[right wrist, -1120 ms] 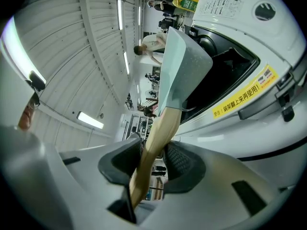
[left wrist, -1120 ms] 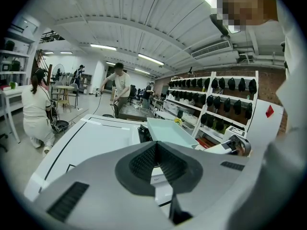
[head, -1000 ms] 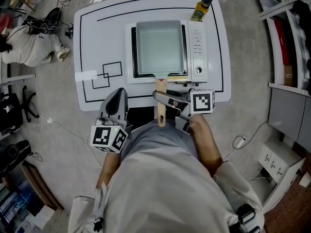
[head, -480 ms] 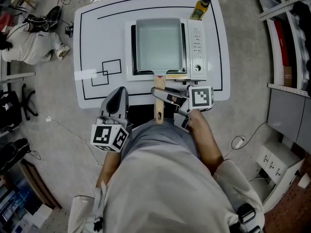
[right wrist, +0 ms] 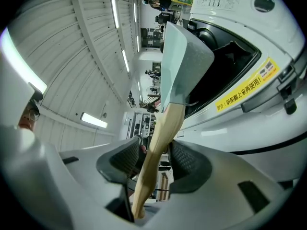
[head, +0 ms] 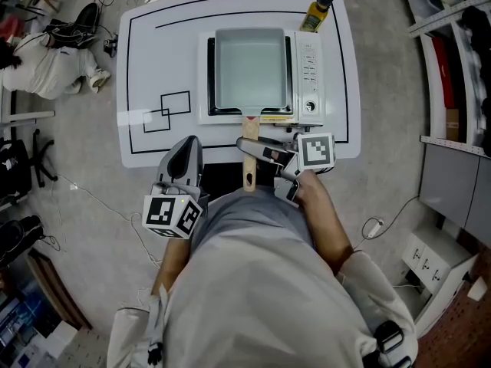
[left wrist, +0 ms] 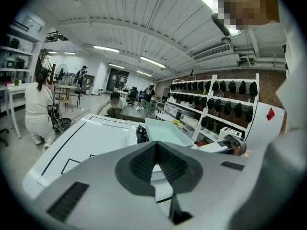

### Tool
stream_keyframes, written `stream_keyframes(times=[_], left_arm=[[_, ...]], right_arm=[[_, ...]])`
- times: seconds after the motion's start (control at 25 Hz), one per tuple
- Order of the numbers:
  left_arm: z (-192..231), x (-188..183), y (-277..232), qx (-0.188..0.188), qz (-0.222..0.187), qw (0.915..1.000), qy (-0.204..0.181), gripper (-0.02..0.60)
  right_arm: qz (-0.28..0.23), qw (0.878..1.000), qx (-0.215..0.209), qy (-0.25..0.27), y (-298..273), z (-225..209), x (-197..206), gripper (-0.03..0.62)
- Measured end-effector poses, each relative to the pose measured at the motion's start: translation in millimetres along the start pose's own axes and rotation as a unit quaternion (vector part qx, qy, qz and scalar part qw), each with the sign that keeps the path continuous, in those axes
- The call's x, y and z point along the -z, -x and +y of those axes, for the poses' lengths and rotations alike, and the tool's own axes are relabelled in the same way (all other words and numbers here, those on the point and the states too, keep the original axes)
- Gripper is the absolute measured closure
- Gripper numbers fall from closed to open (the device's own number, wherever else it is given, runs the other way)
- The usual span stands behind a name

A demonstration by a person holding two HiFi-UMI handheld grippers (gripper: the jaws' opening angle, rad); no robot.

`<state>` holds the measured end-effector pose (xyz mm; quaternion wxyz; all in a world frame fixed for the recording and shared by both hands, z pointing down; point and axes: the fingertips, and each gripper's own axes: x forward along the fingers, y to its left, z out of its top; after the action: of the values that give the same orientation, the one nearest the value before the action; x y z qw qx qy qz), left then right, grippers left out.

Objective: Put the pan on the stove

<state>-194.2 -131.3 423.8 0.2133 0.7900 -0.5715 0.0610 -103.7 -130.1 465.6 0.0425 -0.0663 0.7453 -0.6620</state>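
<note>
Widened since a second ago, the right gripper (right wrist: 153, 159) has its jaws opening about the wooden handle (right wrist: 163, 127). The pan lies on the stove as it did before.

Nearest the viewer, the person's torso (head: 253, 290), in pale clothing, fills the lower head view. The left gripper (left wrist: 156, 159) is held at the person's left, short of the table's near edge. Its ribbed jaws meet, with nothing between them.

On the right, the handle runs between the two pads (right wrist: 185, 162). A gap shows beside it, so the pads do not clamp it. The handle juts out over the near edge of the white table (head: 153, 67), which bears black ruled outlines and two overlapping rectangles (head: 167, 113).

Beyond the edge, the pan (head: 252, 69), pale and rectangular, sits flat on the white stove (head: 311, 67). The stove's control panel lies along the pan's right side, and its front carries a yellow label (right wrist: 245, 89).

At the table's far right corner a bottle (head: 317, 12) with a yellow label and a dark cap stands upright, just behind the stove. Farthest off, left of the table, a person in white (head: 46, 71) is low to the floor.
</note>
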Motion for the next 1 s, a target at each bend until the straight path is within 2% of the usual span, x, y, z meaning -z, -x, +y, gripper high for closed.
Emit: stream_keyframes(times=[0.48, 0.76, 1.0], left_arm=[[-11.6, 1.8, 3.0, -0.003, -0.013, 0.9999, 0.011, 0.575], [-18.8, 1.3, 2.9, 0.000, -0.023, 0.9996, 0.017, 0.574], [-24.6, 0.7, -0.1, 0.007, -0.030, 0.9990, 0.031, 0.574]], right_arm=[[-0.008, 1.000, 0.010, 0.004, 14.3, -3.4, 4.6, 0.413], [-0.008, 0.999, 0.047, 0.006, 27.1, -10.1, 10.3, 0.413], [-0.029, 0.998, 0.060, 0.021, 37.7, -9.1, 2.7, 0.424]])
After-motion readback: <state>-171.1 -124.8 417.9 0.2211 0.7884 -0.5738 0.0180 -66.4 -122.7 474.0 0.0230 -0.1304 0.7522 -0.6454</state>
